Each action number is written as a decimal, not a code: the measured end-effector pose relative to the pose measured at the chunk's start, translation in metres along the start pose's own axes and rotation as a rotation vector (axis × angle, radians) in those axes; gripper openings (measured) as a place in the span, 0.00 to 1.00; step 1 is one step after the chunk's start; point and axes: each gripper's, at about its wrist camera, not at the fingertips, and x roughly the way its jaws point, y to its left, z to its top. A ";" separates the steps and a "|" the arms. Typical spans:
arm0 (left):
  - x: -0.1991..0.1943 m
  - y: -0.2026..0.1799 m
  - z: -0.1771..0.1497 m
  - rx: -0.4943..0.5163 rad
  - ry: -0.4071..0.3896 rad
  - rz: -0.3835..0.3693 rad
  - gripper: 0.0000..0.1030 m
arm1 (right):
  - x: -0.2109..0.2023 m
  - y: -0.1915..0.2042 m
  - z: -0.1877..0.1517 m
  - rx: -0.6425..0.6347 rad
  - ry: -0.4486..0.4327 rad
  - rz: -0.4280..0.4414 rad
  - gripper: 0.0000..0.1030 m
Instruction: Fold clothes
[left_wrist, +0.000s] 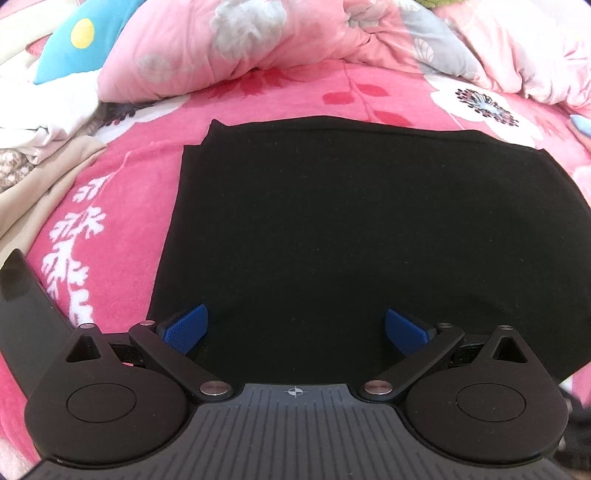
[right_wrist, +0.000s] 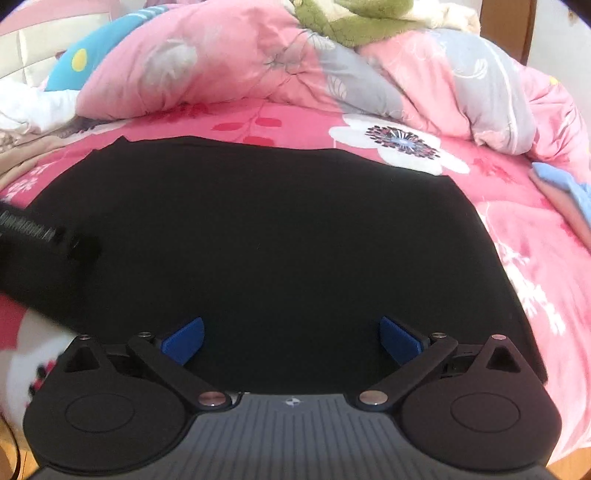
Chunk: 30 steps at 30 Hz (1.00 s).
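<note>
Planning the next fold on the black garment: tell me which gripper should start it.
Left, probably. The left gripper hangs open near the black garment's layered left edge, an easy place to grab. The right gripper, also open, sits over mid-cloth, farther from any edge.

Matt black cloth garment (left_wrist: 369, 229), smooth and lint-flecked, flat across the bed. Fleecy pink floral bed cover (left_wrist: 122, 192) beneath, soft nap. Quilted pink-and-grey cotton comforter (right_wrist: 258, 62) bunched along the bed's far edge; shaggy green plush (right_wrist: 351, 18) on top. Left gripper (left_wrist: 295, 328): matt black plastic arms, finely ribbed blue fingertips (left_wrist: 184, 328), shiny metal rivets, ridged grey housing. Right gripper (right_wrist: 291, 338): same matt plastic, blue fingertips (right_wrist: 400, 339), polished metal pins. Varnished wood (right_wrist: 508, 26) at far right.
</note>
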 end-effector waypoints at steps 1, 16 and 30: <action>0.000 0.000 0.000 0.001 0.002 0.001 1.00 | -0.005 -0.001 -0.001 -0.009 0.012 0.025 1.00; 0.003 -0.003 0.003 0.008 0.019 0.017 1.00 | -0.002 -0.020 0.047 0.027 -0.103 -0.053 1.00; 0.004 -0.004 0.004 0.011 0.030 0.021 1.00 | 0.041 -0.021 0.047 0.062 -0.039 -0.084 1.00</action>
